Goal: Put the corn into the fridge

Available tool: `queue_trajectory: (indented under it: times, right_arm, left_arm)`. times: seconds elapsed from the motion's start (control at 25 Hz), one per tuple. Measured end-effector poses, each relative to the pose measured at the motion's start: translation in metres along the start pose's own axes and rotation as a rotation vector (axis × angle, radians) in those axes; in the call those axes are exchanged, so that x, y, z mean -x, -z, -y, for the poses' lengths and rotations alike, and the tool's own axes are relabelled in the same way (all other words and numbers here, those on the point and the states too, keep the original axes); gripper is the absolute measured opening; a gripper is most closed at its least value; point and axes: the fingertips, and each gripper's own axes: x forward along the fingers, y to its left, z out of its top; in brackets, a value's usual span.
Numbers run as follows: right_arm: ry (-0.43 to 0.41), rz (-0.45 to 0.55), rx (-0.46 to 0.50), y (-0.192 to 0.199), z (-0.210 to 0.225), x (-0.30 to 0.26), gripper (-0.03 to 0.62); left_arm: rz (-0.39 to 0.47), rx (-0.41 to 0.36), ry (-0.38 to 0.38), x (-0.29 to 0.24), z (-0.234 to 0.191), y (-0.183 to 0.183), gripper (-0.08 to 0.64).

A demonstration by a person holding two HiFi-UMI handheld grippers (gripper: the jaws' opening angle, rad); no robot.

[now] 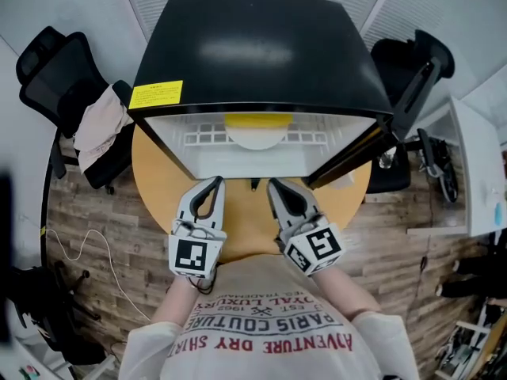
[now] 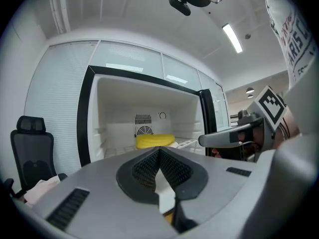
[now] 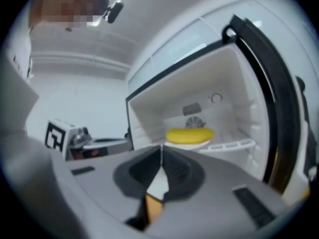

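The yellow corn (image 1: pixel 257 120) lies on a white plate (image 1: pixel 257 139) on the wire shelf inside the open black fridge (image 1: pixel 261 50). In front of the fridge opening, over the round wooden table (image 1: pixel 162 184), my left gripper (image 1: pixel 215 181) and right gripper (image 1: pixel 274 184) sit side by side, both shut with nothing between the jaws. In the left gripper view the shut left gripper (image 2: pixel 159 150) points at the corn (image 2: pixel 155 141). The right gripper view shows the right gripper (image 3: pixel 161 148) shut and rolled, with the corn (image 3: pixel 190 134) on its plate (image 3: pixel 192 145) beyond it.
The fridge door (image 1: pixel 379 139) stands swung open to the right. A black office chair with a cloth over it (image 1: pixel 99 125) is at the left, another chair (image 1: pixel 408 58) at the right. A white cabinet (image 1: pixel 475 172) stands far right. A cable (image 1: pixel 87 252) lies on the floor.
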Motion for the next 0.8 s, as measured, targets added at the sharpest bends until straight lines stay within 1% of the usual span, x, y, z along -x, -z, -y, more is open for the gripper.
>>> queue_trajectory:
  times: [0.04,0.12,0.2,0.28,0.36,0.56,0.8]
  right_arm:
    - [0.003,0.002,0.072,-0.002,-0.002,0.003,0.032]
    - [0.016,0.015,0.179,-0.004,-0.005,0.009,0.032]
    - [0.036,0.028,0.246,-0.004,-0.005,0.014,0.032]
    - [0.050,0.033,0.282,-0.002,-0.005,0.020,0.032]
    - [0.054,0.025,0.288,0.002,-0.004,0.024,0.031]
    - [0.070,0.033,0.253,-0.002,0.002,0.031,0.029]
    - [0.091,0.049,0.268,-0.012,0.007,0.037,0.028]
  left_arm:
    - [0.000,-0.004,0.001,0.002,0.002,0.000,0.021]
    - [-0.002,-0.006,0.003,0.006,0.007,-0.001,0.021]
    - [-0.002,-0.005,0.005,0.009,0.012,-0.001,0.021]
    - [-0.004,-0.007,0.009,0.012,0.018,-0.001,0.021]
    - [-0.008,-0.003,0.014,0.014,0.024,-0.001,0.021]
    - [-0.003,0.002,0.020,0.014,0.033,-0.005,0.021]
    - [0.013,0.005,0.019,0.017,0.034,-0.015,0.021]
